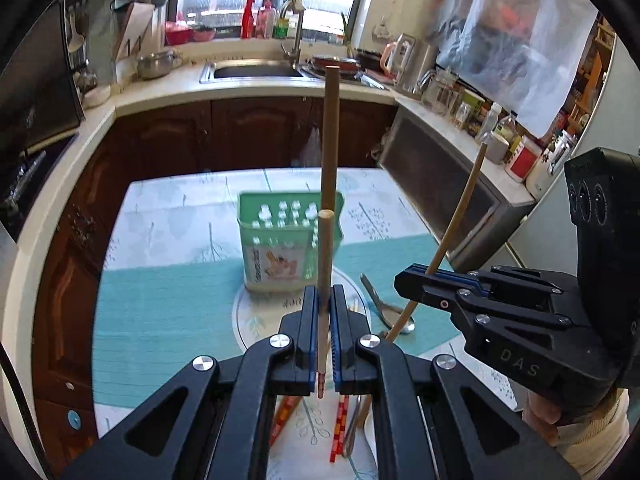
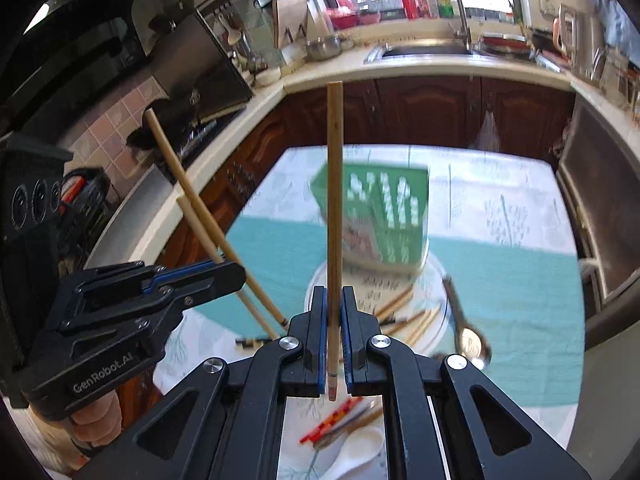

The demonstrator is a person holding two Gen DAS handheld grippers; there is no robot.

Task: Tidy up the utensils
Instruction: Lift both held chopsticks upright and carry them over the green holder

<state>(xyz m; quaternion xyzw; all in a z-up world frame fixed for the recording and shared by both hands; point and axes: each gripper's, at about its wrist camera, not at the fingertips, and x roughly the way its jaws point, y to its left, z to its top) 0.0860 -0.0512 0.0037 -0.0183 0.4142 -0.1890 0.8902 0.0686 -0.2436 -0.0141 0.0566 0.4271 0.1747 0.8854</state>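
Chopsticks: pair [image 1: 326,216] pinched in left gripper [image 1: 325,334], single chopstick [image 2: 334,208] pinched in right gripper [image 2: 334,334], all raised above table, on near side of green basket [image 1: 286,240]. Not yet dropped in basket. Left near basket on plate [image 2: 434,276]: more chopsticks [image 2: 408,316], spoon [image 2: 466,330]. Both grippers tilted downward toward basket, sticks pointing up.

Table [image 1: 168,240] w/ pale leaf-print cloth and a teal band across it. A round white plate [image 2: 434,276] sits mid-table. On the plate: green slotted basket [image 1: 280,240] at far side, loose chopsticks [image 2: 404,312] nearer, metal spoon [image 2: 468,332] at its right edge.
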